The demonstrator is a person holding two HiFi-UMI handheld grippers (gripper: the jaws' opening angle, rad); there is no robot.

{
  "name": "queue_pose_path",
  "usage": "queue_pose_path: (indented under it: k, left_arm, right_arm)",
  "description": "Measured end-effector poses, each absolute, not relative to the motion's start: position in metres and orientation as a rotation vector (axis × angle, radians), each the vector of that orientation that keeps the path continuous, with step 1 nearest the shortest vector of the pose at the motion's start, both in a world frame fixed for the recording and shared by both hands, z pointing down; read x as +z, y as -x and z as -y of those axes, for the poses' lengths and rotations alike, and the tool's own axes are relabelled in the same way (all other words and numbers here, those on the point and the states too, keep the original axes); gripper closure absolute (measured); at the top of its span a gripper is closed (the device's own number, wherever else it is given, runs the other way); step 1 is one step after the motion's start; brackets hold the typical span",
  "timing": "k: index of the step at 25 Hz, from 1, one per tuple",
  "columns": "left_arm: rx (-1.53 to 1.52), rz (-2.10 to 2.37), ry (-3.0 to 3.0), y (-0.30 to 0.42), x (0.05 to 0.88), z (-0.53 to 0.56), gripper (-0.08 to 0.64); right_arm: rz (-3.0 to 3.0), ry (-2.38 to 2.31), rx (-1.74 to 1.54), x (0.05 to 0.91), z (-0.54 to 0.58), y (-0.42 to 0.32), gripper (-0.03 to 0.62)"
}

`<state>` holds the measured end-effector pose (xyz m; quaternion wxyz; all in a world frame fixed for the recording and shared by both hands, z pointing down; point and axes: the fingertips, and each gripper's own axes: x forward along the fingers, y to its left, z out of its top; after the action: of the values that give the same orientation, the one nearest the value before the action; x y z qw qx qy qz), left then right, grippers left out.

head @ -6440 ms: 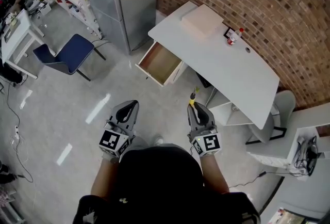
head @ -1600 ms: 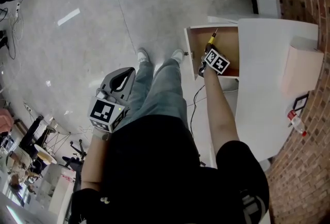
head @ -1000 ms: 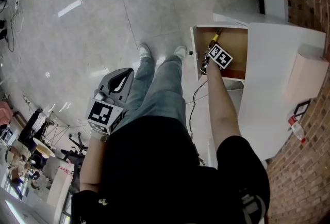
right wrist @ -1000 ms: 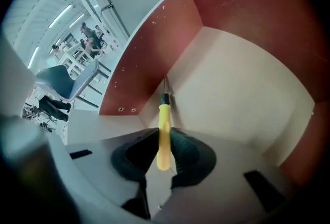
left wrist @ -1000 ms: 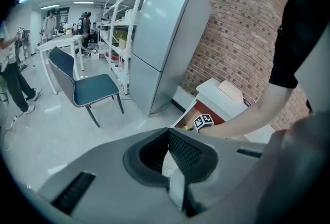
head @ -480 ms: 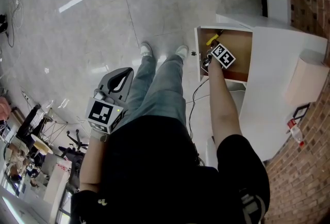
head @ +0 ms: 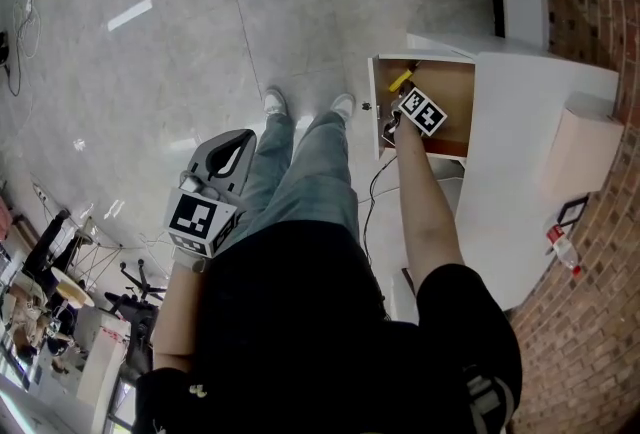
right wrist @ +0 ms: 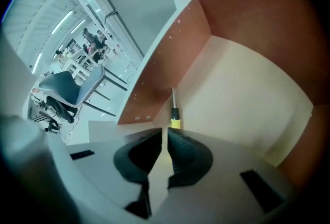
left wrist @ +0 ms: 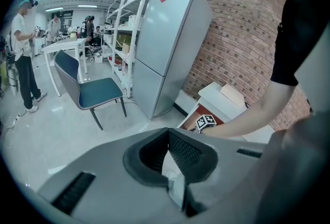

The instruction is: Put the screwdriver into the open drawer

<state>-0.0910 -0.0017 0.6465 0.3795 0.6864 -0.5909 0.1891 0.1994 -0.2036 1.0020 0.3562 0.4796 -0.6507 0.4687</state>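
Observation:
The screwdriver [head: 401, 79], with a yellow handle and thin metal shaft, lies on the floor of the open wooden drawer [head: 452, 90] against a side wall. In the right gripper view the screwdriver [right wrist: 175, 123] rests just past my jaw tips, slightly right of the slit. My right gripper [head: 408, 98] reaches into the drawer [right wrist: 242, 94]. The right gripper [right wrist: 166, 132] is open by a narrow gap, through which the drawer floor shows. My left gripper [head: 232, 144] hangs over the floor by my left leg. That left gripper [left wrist: 167, 132] is shut and empty.
The drawer sticks out of a white desk [head: 520, 172] by a brick wall. A flat cardboard box [head: 580, 147] and a small bottle [head: 562, 250] sit on the desk. A grey cabinet [left wrist: 165, 47], a blue chair [left wrist: 90, 91] and a standing person [left wrist: 23, 52] are behind.
Earlier my right gripper carried the screwdriver from the open floor into the drawer. Now the screwdriver lies on the drawer floor, free of the jaws. The left gripper has stayed put.

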Motion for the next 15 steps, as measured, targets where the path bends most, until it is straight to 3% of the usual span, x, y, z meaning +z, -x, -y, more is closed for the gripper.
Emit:
queue_pose_path:
  k: [5,15]
  left_arm:
    - [0.448,1.582,-1.755,0.096,0.63,0.007,0.557]
    - [0.336,1.727,-1.711,0.117,0.593,-0.003,0.557]
  right_arm:
    - [1.76,-1.16,1.142,0.962,0.198,-0.179,0.581]
    - [1.975,-0.908,0.921,0.866,0.176,-0.104,0.581]
